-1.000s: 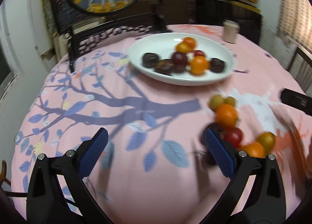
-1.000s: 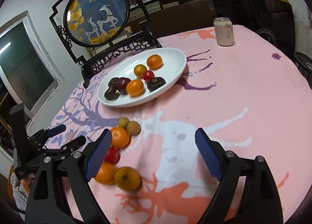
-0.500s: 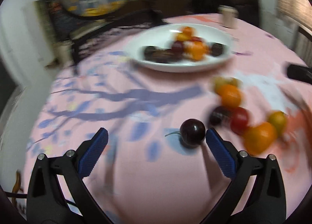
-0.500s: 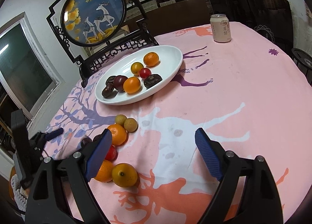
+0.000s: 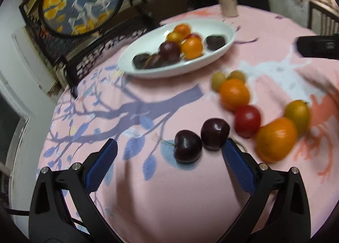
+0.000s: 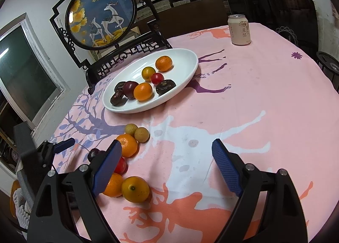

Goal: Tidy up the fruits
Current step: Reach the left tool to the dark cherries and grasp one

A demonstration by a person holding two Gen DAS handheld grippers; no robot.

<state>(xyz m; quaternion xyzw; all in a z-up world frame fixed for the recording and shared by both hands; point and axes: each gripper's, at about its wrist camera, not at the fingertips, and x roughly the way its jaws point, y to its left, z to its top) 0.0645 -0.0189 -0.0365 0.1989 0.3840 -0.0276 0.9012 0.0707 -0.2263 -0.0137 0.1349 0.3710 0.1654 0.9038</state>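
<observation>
Gaping wide, left tongs (image 5: 169, 154) bracket two dark cherries (image 5: 187, 146), unpinched; right tongs (image 6: 167, 165) wide, empty.

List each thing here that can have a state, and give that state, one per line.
left gripper: jaws open, holding nothing, two dark cherries between them
right gripper: jaws open, empty, over bare cloth
white plate: upright on the table, part filled with fruit
drink can: upright, whether opened cannot be told
loose fruits: lying on the tablecloth, outside the plate
round deer screen: standing upright behind the plate
</observation>
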